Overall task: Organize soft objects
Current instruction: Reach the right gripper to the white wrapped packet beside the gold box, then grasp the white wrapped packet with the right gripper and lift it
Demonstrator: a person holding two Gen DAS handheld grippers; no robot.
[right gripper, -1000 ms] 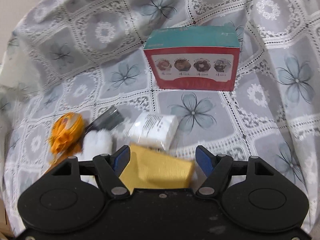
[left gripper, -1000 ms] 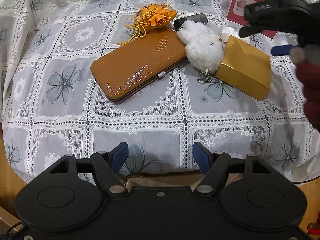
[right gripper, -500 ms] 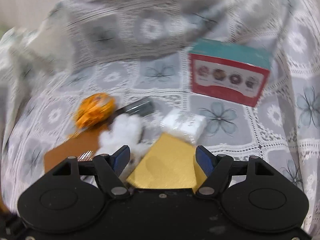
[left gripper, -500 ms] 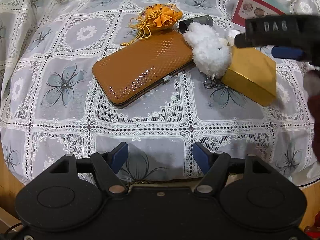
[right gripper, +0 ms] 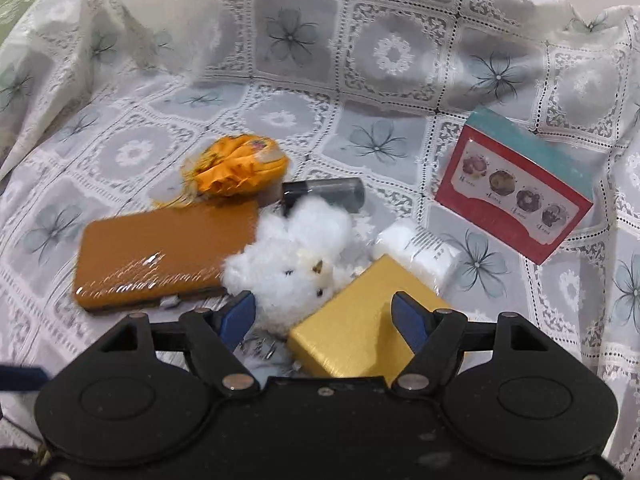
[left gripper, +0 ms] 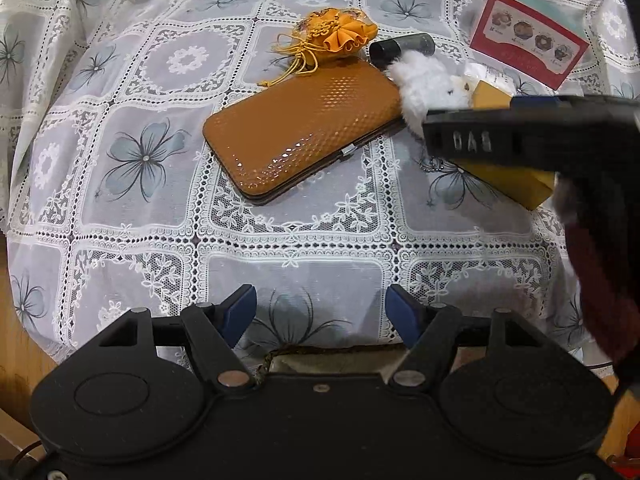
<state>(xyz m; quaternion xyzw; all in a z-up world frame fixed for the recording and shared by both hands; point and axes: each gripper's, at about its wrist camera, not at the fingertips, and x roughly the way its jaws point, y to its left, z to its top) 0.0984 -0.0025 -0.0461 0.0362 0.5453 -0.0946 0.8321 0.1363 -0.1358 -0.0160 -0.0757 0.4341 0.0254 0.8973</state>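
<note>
My right gripper (right gripper: 323, 314) hangs low over the cluster with its jaws spread wide and nothing between them, the white plush toy (right gripper: 294, 266) just beyond its left finger and the gold box (right gripper: 360, 330) under its right one, while my left gripper (left gripper: 322, 310) sits back at the near edge of the desk (left gripper: 280, 240), equally wide open and empty. The plush leans on the right end of the brown wallet (left gripper: 304, 134), touching the gold box, with the orange drawstring pouch (left gripper: 336, 36) and a dark tube (left gripper: 402, 48) just behind. A white lace cloth with grey flowers covers the desk, and a red-and-teal carton (right gripper: 516, 192) stands far right.
</note>
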